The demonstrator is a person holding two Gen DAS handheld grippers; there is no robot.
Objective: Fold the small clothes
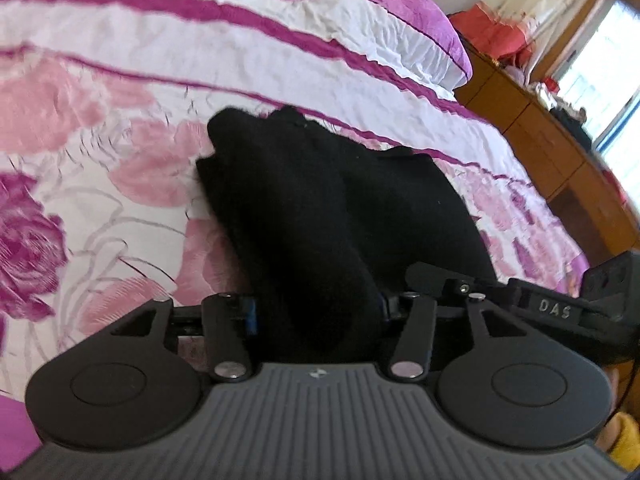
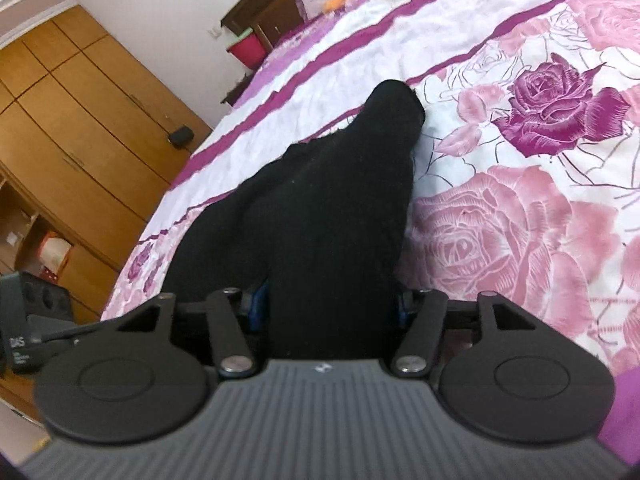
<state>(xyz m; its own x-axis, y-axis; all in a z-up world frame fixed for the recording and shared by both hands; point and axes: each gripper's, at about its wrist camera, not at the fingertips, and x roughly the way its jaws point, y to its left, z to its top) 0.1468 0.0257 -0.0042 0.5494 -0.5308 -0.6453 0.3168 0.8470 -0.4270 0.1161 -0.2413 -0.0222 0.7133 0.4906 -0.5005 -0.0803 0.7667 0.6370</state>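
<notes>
A black garment point(image 1: 320, 200) lies on the floral bedspread point(image 1: 120, 160) and bunches up between the fingers of my left gripper point(image 1: 316, 308), which is shut on it. In the right wrist view the same black garment point(image 2: 332, 208) runs from the bed up into my right gripper point(image 2: 328, 300), also shut on it. The fingertips of both grippers are hidden under the cloth. The far end of the garment rests on the bed. The right gripper's body point(image 1: 600, 300) shows at the right edge of the left wrist view.
The bed has a pink and purple rose cover point(image 2: 520, 200) with a folded quilt point(image 1: 360, 32) at its far end. A wooden cabinet point(image 1: 540, 140) stands beside the bed. A wooden wardrobe point(image 2: 80, 120) and a red bin point(image 2: 248, 50) are off the bed's side.
</notes>
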